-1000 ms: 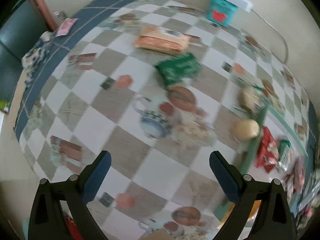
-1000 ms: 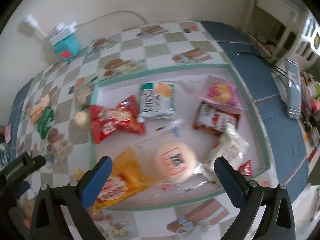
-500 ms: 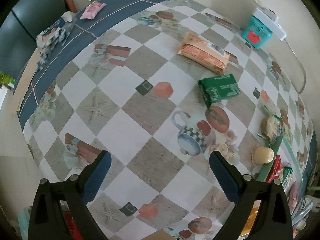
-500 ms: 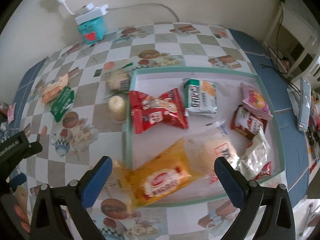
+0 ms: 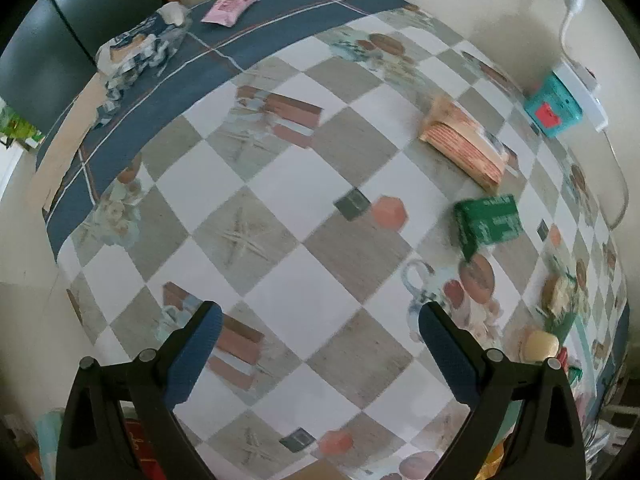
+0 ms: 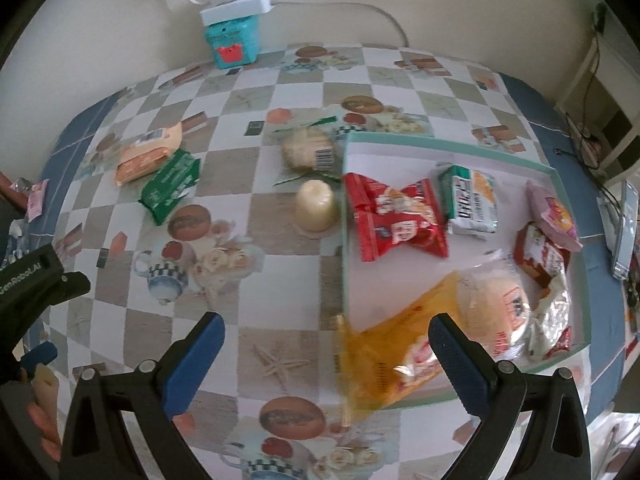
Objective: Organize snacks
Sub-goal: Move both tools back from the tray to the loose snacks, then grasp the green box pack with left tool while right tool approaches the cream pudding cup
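A shallow white tray with a teal rim (image 6: 440,142) lies on the checkered tablecloth and holds several snack packs, among them red packs (image 6: 394,218), a green-and-white pack (image 6: 472,200) and a yellow bag (image 6: 396,360). Outside the tray lie an orange cracker pack (image 6: 150,152) (image 5: 464,144), a green pack (image 6: 172,186) (image 5: 488,222), a clear-wrapped bun (image 6: 308,152) and a cream round snack (image 6: 316,206) (image 5: 540,344). My left gripper (image 5: 318,356) hangs open over bare tablecloth. My right gripper (image 6: 326,364) is open above the tray's near-left corner.
A teal box with a white power strip on it (image 6: 234,36) stands against the back wall. A pink packet (image 5: 230,2) and a crumpled blue-white wrapper (image 5: 136,50) lie on the blue border at the far left. A phone (image 6: 622,236) rests right of the tray.
Both views swung: the left gripper turned left, so the green and orange packs slid to the right of its view. The right gripper shifted left, bringing the loose snacks nearer the centre.
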The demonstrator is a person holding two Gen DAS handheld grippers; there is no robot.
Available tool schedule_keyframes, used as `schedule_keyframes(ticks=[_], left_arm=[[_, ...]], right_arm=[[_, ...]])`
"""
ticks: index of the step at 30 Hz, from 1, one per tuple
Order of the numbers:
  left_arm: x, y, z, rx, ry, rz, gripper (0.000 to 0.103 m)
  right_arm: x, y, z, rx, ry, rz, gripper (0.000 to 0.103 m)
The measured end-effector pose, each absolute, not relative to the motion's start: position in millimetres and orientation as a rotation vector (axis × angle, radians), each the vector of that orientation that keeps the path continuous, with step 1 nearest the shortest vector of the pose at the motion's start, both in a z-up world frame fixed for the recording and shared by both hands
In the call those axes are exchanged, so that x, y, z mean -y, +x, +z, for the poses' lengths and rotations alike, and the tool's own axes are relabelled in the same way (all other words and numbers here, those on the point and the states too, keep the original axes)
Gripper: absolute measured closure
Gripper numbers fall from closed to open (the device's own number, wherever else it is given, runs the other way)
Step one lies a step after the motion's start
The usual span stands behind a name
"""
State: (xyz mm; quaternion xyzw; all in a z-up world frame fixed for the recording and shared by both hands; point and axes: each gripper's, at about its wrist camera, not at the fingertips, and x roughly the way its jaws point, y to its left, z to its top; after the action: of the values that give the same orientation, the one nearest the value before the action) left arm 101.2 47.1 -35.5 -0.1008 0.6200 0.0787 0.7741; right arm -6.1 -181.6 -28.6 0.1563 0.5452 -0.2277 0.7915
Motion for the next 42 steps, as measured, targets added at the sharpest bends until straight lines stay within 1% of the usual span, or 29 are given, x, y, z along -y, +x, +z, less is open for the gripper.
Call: schedule_keyframes(ticks=[14,24,37,42], left_arm=[[-76.2,115.0,-44.1,-1.368,-0.272,0.205,0.004],[-62.0,136.0,-54.9,-1.388,-0.241,0.206,0.004],[-41.7,166.7,-62.5,-1.394,-0.23,0.194,0.004],[-35.9,190.3,-70.4,-1.402,-0.232,0.184,0.004]], right_arm=[[157.7,25.9,-37.7,-1.18,0.308,-0.463,0.0],[147.5,53.7,-42.9,-1.179,0.294,-0.418,0.0],[170.7,80.7,-48.8,-1.173,0.331,-0.42,0.0],[188.3,90.0,-48.5,-1.161,0.361,-0.421,0.0]])
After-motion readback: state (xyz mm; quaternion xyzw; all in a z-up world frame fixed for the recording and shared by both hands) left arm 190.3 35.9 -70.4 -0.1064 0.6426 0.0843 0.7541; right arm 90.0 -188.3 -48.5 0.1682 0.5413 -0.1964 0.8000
